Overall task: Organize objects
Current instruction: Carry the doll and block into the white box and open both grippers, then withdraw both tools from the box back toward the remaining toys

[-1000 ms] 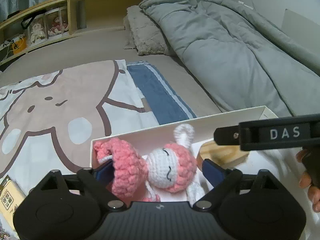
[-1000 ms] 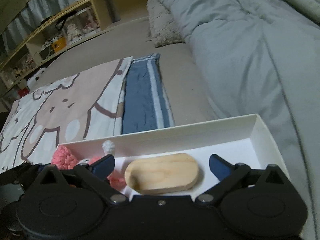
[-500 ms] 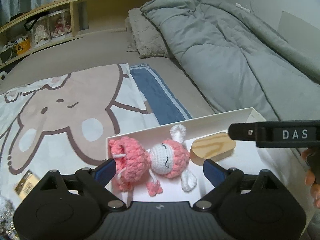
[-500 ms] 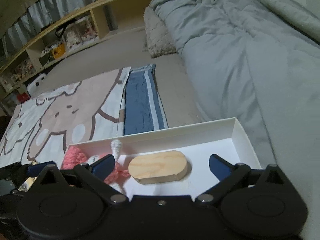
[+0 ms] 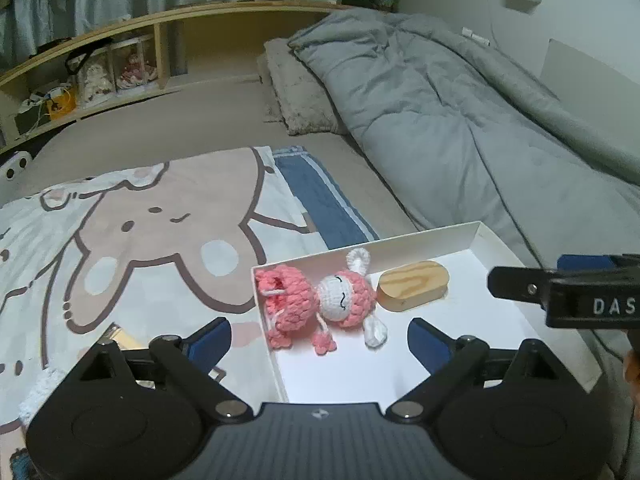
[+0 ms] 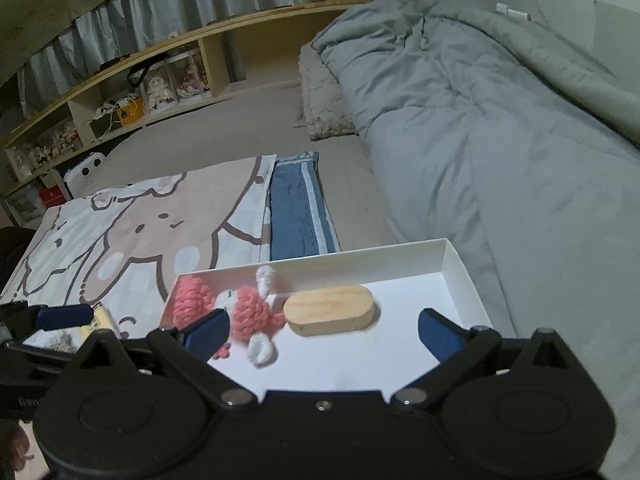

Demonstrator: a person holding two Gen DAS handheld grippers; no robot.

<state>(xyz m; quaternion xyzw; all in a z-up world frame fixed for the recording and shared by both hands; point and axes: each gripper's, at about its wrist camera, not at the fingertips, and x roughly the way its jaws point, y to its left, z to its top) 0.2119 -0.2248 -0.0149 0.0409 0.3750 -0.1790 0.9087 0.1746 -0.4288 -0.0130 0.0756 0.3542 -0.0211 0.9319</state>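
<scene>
In the left wrist view, the white box [image 5: 472, 236] sits on the bed just ahead of the left gripper [image 5: 319, 340], whose blue pads are spread wide and opening further, with nothing pressed between them. Inside the box, against its left wall, lies the pink crochet doll [image 5: 320, 300], on its back with a white face and one white ear reaching toward the far wall. Just right of the doll, apart from it by a sliver, lies the oval wooden block [image 5: 412, 286]. The right half of the box floor is bare. The right gripper [image 5: 568, 294] reaches in from the right edge, above the box's right side. Left of the box spreads a cartoon-print blanket [image 5: 160, 224], with a small yellowish packet [image 5: 120, 338] on it near the left pad. Beyond the box lie a blue striped towel [image 5: 324, 200], a fuzzy pillow [image 5: 300, 92] and a grey duvet [image 5: 460, 120]; a wooden shelf [image 5: 120, 40] runs along the curtained far wall.

In the right wrist view, the right gripper [image 6: 324, 330] hangs over the box [image 6: 452, 264] with its pads standing wide apart and empty. The block [image 6: 332, 308] lies in the middle of the box, the doll [image 6: 236, 304] left of it, partly hidden behind the left pad. The left gripper [image 6: 60, 316] shows left of the box, over the blanket [image 6: 140, 220]. The duvet [image 6: 500, 120] fills the right side.
</scene>
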